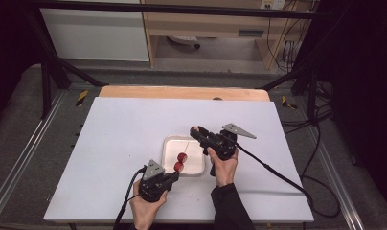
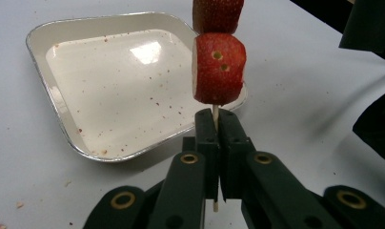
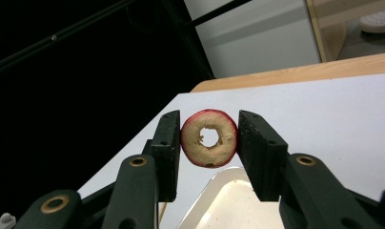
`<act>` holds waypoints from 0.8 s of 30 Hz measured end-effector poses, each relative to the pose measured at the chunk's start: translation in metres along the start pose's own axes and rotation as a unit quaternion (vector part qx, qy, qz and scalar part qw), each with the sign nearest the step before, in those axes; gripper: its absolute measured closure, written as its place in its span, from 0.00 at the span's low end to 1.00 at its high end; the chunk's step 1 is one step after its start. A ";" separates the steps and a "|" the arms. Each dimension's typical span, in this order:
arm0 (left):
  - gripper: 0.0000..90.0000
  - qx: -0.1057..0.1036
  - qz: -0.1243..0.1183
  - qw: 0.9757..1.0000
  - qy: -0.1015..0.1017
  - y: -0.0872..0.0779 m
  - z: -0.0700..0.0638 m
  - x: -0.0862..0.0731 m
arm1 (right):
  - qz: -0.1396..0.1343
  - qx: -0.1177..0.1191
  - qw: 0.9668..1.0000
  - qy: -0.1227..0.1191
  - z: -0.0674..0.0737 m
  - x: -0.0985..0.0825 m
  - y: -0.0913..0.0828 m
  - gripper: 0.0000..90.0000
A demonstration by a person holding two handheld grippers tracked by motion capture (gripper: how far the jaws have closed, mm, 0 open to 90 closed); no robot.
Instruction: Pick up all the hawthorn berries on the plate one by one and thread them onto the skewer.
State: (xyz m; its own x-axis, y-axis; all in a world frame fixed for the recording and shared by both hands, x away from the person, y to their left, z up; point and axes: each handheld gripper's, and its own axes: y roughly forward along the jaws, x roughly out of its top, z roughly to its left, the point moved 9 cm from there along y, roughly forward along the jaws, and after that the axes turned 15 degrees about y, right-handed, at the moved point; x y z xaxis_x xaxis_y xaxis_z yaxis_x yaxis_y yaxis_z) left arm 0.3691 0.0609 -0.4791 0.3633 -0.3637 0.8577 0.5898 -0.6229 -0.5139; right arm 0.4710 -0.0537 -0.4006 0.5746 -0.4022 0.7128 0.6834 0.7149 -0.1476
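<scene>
While high view blurs it — fruit ring (image 3: 209,144) is cored.

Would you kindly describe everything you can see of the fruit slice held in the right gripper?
The fruit slice is a round ring with dark red skin around its rim, pale tan flesh and a cored hole through its middle. The flesh looks slightly rough and browned. It stands on edge, its cut face towards the camera, clamped at its two sides between the pads of the right gripper. It is held off the white table, with the tray in view beneath it.
</scene>
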 end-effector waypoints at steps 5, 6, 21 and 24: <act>0.98 0.002 -0.006 1.000 -0.006 0.002 -0.002 0.004 | -0.011 0.009 1.000 0.014 0.002 0.001 0.001 0.69; 0.98 0.002 -0.006 1.000 -0.007 0.003 -0.002 0.004 | -0.014 0.010 1.000 0.015 0.002 0.001 0.002 0.69; 0.98 0.005 -0.021 0.999 -0.037 0.010 -0.007 0.013 | -0.041 0.025 0.998 0.035 0.007 0.004 0.002 0.69; 0.98 0.005 -0.025 0.999 -0.039 0.011 -0.008 0.016 | -0.047 0.029 0.998 0.037 0.008 0.004 0.002 0.69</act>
State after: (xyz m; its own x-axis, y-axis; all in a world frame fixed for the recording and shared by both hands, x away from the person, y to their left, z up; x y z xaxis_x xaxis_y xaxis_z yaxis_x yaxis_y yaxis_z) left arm 0.3756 0.0428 -0.4708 0.3873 -0.2771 0.8793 0.6158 -0.6320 -0.4704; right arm 0.4712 -0.0493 -0.3920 0.5427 -0.5078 0.6690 0.7094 0.7035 -0.0415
